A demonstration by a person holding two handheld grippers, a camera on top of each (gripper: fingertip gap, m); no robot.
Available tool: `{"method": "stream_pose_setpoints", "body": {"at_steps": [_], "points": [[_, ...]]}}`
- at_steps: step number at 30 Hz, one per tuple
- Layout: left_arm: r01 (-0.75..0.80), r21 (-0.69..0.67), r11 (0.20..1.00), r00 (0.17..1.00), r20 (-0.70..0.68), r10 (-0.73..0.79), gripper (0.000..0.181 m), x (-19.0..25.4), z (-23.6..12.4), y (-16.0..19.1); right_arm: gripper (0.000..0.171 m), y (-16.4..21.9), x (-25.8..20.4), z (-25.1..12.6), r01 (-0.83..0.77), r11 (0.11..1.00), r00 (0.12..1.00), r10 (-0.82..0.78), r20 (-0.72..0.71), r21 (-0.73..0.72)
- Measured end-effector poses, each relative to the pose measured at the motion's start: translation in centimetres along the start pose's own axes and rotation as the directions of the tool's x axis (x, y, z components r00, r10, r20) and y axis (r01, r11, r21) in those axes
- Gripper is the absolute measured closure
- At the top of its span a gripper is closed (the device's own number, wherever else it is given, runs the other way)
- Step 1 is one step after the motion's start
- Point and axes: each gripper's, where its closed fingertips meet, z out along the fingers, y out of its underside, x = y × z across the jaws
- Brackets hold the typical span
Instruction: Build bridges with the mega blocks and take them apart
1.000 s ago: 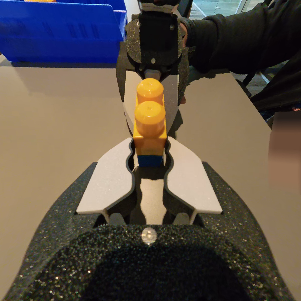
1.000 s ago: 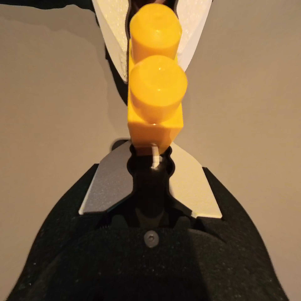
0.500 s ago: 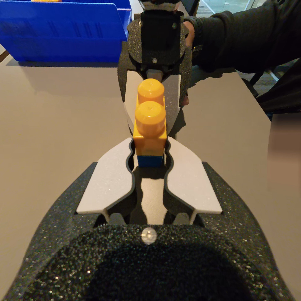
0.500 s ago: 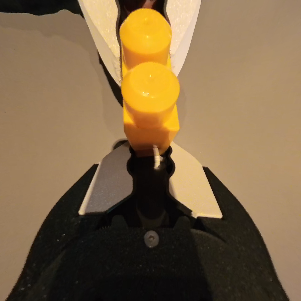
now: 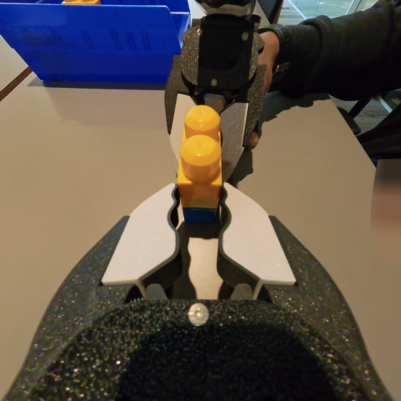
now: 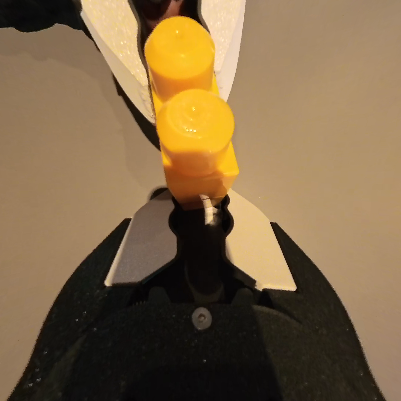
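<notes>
A yellow two-stud block (image 5: 199, 191) sits on a blue block (image 5: 199, 214) on the tan table (image 5: 76, 173). My left gripper (image 5: 199, 206) is shut on this stack at its near end, with the fingers against the yellow block's lower sides and the blue block. My right gripper (image 5: 200, 171) faces it from the far side, its fingers around the yellow block's far end. In the right wrist view the right gripper (image 6: 199, 195) is shut on the yellow block (image 6: 195, 156), which looks skewed. The left gripper's white fingers (image 6: 117, 43) flank its far stud. The blue block is hidden there.
A blue bin (image 5: 93, 43) stands at the back left with a yellow block (image 5: 80, 2) in it. A person's hand and dark sleeve (image 5: 336, 54) hold the right gripper at the back right. The table's right edge (image 5: 351, 130) runs close by. One gripper's finger ends stand about 6 cm off the other's.
In the right wrist view the yellow block has swung, its near end moving right and its far stud lower in the frame. In the left wrist view the stack stays gripped and barely moves.
</notes>
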Motion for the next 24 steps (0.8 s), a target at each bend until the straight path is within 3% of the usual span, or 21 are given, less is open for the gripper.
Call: {"method": "stream_pose_setpoints", "body": {"at_steps": [10,17,20,24], "points": [[0.009,-0.004,1.000,1.000,-0.020,-0.009,0.147,0.0,0.0,0.0,0.133,0.0,-0.1,0.0,0.022,1.000,1.000,-0.022,0.013,0.005],[0.024,-0.014,1.000,0.999,-0.033,-0.024,0.146,0.1,0.2,0.1,0.095,0.6,-0.3,-1.2,0.082,0.996,0.996,-0.084,0.039,0.031],[0.020,-0.062,0.998,0.999,-0.031,-0.022,0.146,0.1,0.6,0.8,0.097,-2.0,0.2,-2.7,0.050,0.971,0.998,-0.058,0.028,0.233],[-0.004,-0.124,0.992,1.000,-0.023,0.001,0.146,0.2,1.1,1.6,0.119,-4.7,0.0,-4.3,0.025,0.919,0.998,-0.049,0.049,0.394]]}}
